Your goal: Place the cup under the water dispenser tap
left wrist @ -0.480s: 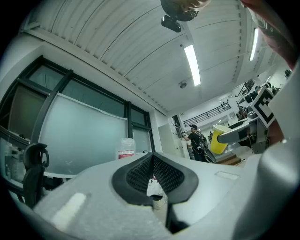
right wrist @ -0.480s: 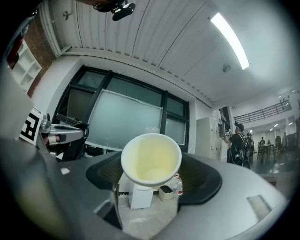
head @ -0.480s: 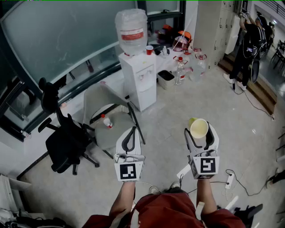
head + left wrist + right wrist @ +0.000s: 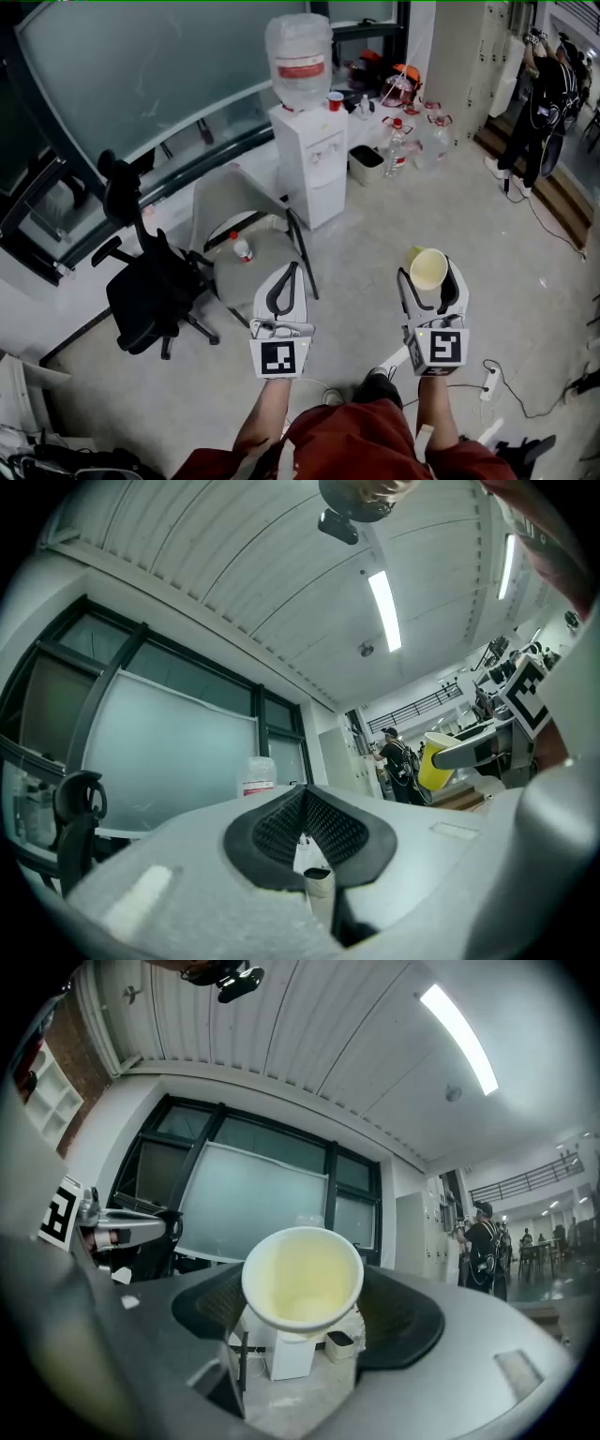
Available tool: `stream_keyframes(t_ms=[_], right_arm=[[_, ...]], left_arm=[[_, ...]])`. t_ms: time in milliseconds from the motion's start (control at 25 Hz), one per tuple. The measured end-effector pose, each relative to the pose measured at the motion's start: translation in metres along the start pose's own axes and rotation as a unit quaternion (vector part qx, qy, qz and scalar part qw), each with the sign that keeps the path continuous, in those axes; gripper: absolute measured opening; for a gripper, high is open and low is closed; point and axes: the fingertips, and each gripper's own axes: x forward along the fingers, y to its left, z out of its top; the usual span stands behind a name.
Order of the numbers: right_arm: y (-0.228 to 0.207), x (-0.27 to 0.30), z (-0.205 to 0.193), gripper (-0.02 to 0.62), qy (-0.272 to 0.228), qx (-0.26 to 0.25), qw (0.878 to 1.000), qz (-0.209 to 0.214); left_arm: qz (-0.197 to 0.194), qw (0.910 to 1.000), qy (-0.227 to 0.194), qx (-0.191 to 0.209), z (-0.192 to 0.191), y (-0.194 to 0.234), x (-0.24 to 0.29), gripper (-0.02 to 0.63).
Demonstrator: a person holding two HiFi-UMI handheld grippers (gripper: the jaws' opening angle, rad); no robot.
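Observation:
A yellow paper cup point(image 4: 427, 266) lies on its side with its mouth towards me, and my right gripper point(image 4: 430, 279) is shut on it. In the right gripper view the cup point(image 4: 302, 1279) fills the space between the black pads point(image 4: 403, 1321). The white water dispenser point(image 4: 314, 159) with a big bottle point(image 4: 300, 56) on top stands far ahead by the glass wall, well apart from both grippers. It shows small below the cup in the right gripper view point(image 4: 281, 1358). My left gripper point(image 4: 281, 286) is shut and holds nothing; its pads point(image 4: 272, 827) meet.
A black office chair point(image 4: 141, 281) and a grey chair point(image 4: 225, 220) with a small bottle point(image 4: 241, 247) on its seat stand at the left, before the dispenser. Water jugs point(image 4: 417, 131) and a bin point(image 4: 366, 161) sit to its right. A person point(image 4: 548, 94) stands at the far right. A power strip point(image 4: 487, 382) lies near my feet.
The head view has shifted: the dispenser and chairs now sit a little further right in it. Both grippers keep their pose, the cup still in the right one.

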Motion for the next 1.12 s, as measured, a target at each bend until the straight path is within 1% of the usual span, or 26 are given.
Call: stream_keyframes(t_ms=[160,360,600,720,920,1040,1120], right_arm=[[0.002,0.003,-0.010,0.357,0.006,0.000,1.000,0.007],[-0.005,0.010,-0.018,0.357,0.007,0.002,1.000,0.008],[-0.021,0.031,-0.027,0.357,0.001,0.017,1.000,0.008],[-0.030,0.050,-0.024,0.357,-0.005,0.029,1.000,0.009],[-0.057,0.085,-0.039,0.357,0.008,0.030,0.999,0.019],[-0.072,0.111,-0.048,0.357,0.009,0.035,0.999,0.026],[-0.084,0.128,-0.055,0.357,0.006,0.032,0.999,0.032]], left_arm=[[-0.001,0.9999,0.009,-0.007,-0.009,0.001,0.000,0.003],[0.000,0.9999,0.011,-0.005,-0.016,0.000,0.009,0.003],[-0.008,0.9998,0.018,0.007,-0.026,-0.007,0.032,0.003],[-0.009,0.9996,0.014,0.022,-0.028,-0.007,0.052,0.003],[-0.001,0.9996,0.013,0.023,-0.032,-0.009,0.093,0.003],[0.003,0.9996,0.020,0.018,-0.039,-0.011,0.122,0.003],[0.004,0.9995,0.022,0.023,-0.043,-0.015,0.144,0.003]])
